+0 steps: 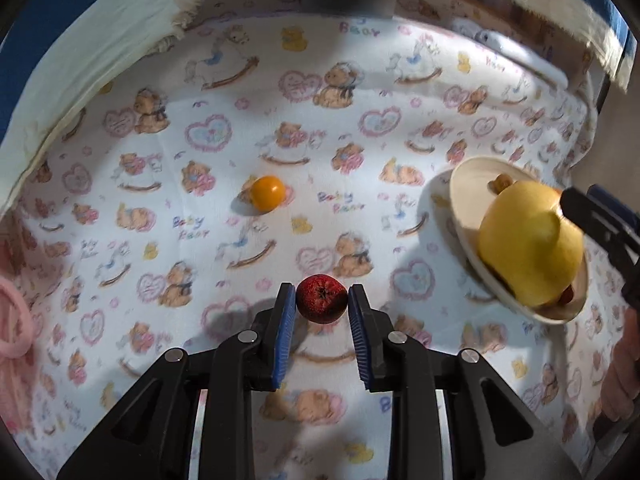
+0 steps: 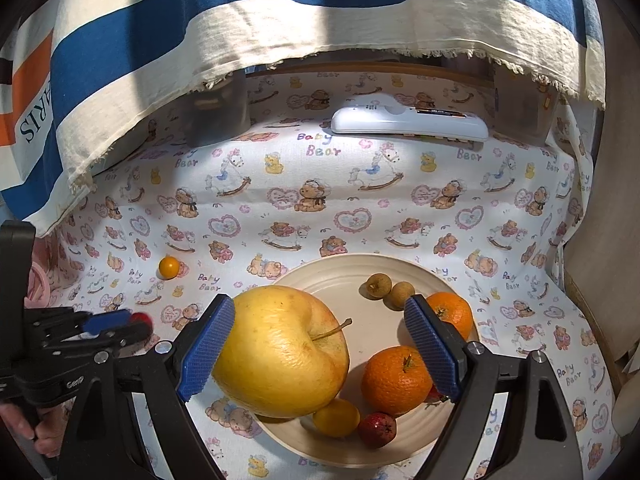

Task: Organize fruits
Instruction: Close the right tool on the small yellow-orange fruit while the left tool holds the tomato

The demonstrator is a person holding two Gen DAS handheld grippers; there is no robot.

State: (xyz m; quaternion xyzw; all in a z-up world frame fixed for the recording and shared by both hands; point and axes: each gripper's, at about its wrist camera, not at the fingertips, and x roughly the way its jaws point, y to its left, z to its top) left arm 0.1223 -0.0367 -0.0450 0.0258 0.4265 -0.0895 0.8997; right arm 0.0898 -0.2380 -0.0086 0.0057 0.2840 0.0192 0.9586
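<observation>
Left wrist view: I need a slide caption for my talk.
Left tongs shut on a small dark-red fruit on the bear-print cloth, a small orange fruit lying beyond.

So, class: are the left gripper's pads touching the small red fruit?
Touching. In the left wrist view, the left gripper has both blue pads pressed against the sides of the small red fruit, with no gap visible.

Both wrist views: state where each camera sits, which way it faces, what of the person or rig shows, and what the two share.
Left wrist: on the left gripper, angled down at the printed cloth; its pads clamp a small red fruit; the right gripper's finger enters at right.
Right wrist: on the right gripper, looking down at the plate; open fingers flank the yellow apple; the left gripper and hand show at left.
Shared: plate, apple, orange cherry tomato.
</observation>
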